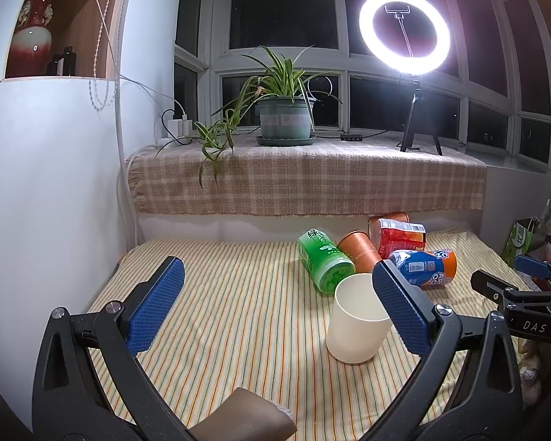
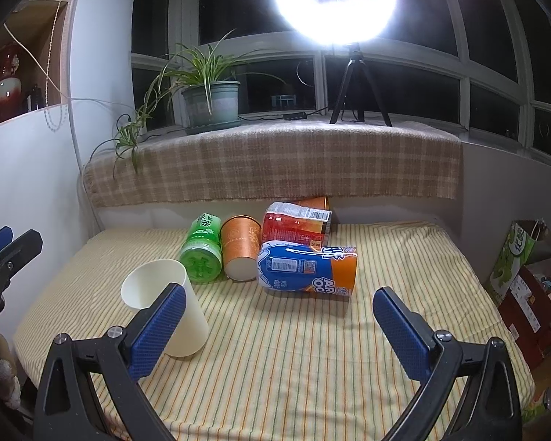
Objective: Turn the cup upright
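Note:
A cream cup [image 1: 356, 321] stands upright, mouth up, on the striped cloth; in the right wrist view it [image 2: 169, 305] is at the left. My left gripper [image 1: 277, 290] is open and empty; its right finger [image 1: 404, 308] is close beside the cup's right side. My right gripper [image 2: 279, 318] is open and empty; its left finger [image 2: 158, 330] overlaps the cup from the front. Behind the cup lie a green cup [image 2: 200, 248], an orange cup [image 2: 240, 248], a blue-and-orange cup [image 2: 308, 268] and a red cup [image 2: 295, 226], all on their sides.
The striped table [image 2: 294, 367] ends at a ledge with a plaid cloth [image 2: 275, 161], a potted plant [image 2: 211, 103] and a ring light on a tripod [image 2: 352, 81]. A white wall [image 1: 55, 183] is at the left. Bags and boxes [image 2: 521, 279] stand right. A brown chair back [image 1: 238, 419] is near.

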`<state>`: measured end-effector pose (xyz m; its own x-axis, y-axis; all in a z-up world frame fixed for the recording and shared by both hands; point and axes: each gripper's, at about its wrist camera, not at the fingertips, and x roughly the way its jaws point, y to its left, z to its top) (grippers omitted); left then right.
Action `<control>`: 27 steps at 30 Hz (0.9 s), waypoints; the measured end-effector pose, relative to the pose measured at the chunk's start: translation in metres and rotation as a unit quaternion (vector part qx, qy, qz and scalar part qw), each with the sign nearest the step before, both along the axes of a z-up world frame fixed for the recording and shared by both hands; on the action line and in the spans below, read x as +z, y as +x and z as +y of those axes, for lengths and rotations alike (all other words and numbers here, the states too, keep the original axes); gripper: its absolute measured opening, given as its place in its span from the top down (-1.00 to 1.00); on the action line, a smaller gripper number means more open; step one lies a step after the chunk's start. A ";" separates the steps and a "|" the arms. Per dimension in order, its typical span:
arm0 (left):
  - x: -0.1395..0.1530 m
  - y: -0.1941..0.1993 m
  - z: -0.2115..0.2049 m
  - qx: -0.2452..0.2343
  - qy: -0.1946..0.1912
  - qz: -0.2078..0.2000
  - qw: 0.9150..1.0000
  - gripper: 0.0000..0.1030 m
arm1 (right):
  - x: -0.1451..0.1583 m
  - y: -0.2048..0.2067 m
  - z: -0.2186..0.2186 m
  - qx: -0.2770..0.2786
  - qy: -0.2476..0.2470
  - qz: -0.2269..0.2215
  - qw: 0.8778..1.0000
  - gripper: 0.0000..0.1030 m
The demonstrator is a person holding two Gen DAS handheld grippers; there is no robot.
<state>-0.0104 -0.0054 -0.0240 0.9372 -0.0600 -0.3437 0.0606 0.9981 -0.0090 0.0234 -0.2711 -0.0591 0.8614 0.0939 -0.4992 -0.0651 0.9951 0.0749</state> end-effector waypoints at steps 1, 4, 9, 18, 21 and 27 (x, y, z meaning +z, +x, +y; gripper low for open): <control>0.000 0.001 0.000 0.000 0.000 0.000 1.000 -1.00 | -0.001 0.001 0.000 0.000 0.000 0.002 1.000 -1.00; 0.000 0.000 0.000 0.000 0.000 0.000 1.000 -1.00 | -0.003 0.002 -0.001 0.000 0.002 0.006 1.000 -1.00; 0.001 -0.001 0.000 0.000 0.000 0.001 1.000 -1.00 | -0.005 0.002 -0.001 -0.002 0.004 0.007 1.000 -1.00; -0.001 -0.001 0.001 -0.001 0.002 0.002 1.000 -1.00 | -0.007 0.004 -0.002 -0.005 0.005 0.011 1.000 -1.00; 0.000 -0.003 0.002 -0.001 0.002 0.002 1.000 -1.00 | -0.008 0.004 -0.003 -0.006 0.006 0.014 1.000 -1.00; -0.001 -0.003 0.003 -0.001 0.000 0.004 1.000 -1.00 | -0.009 0.005 -0.002 -0.006 0.007 0.017 1.000 -1.00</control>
